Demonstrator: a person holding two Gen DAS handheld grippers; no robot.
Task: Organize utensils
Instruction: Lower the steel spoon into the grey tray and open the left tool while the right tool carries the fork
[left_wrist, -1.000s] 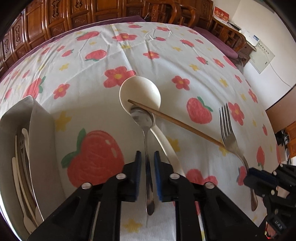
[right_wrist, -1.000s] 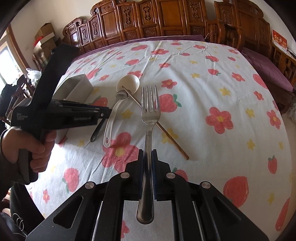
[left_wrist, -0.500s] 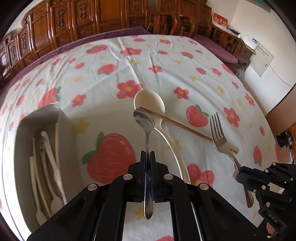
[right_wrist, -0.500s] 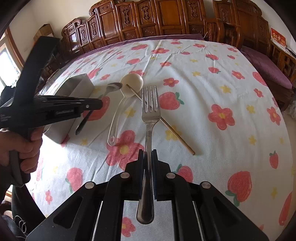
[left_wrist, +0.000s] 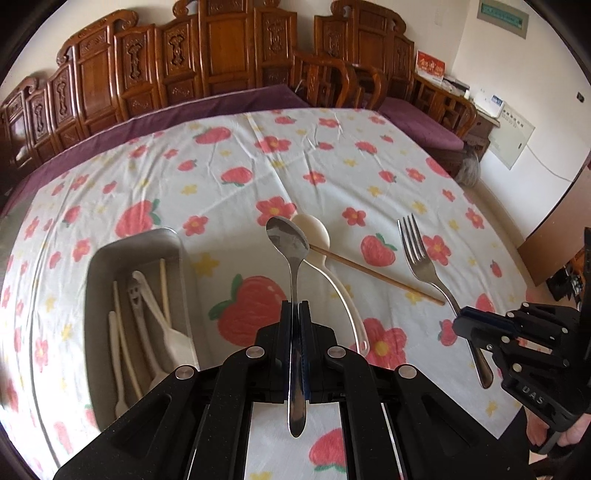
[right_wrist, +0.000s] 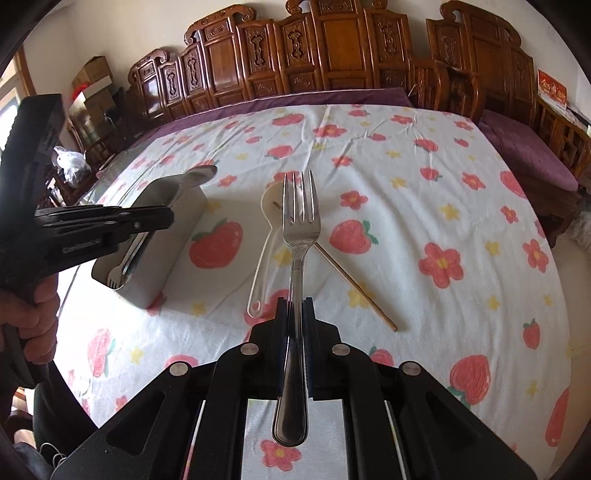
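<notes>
My left gripper is shut on the handle of a metal spoon, held up above the tablecloth with its bowl pointing away. My right gripper is shut on a metal fork, lifted too, tines forward. That fork and the right gripper appear at the right of the left wrist view. A white plastic ladle and a single wooden chopstick lie on the cloth below. A grey utensil tray with several white plastic utensils sits to the left; in the right wrist view the left gripper hovers over the tray.
The table wears a white cloth with strawberries and flowers. Carved wooden chairs line the far edge. A purple-cushioned bench stands at the right. A person's hand grips the left tool's handle.
The left gripper closed on the metal spoon and lifted it off the ladle and chopstick, shifting toward the tray. The right gripper rose slightly with the fork.
</notes>
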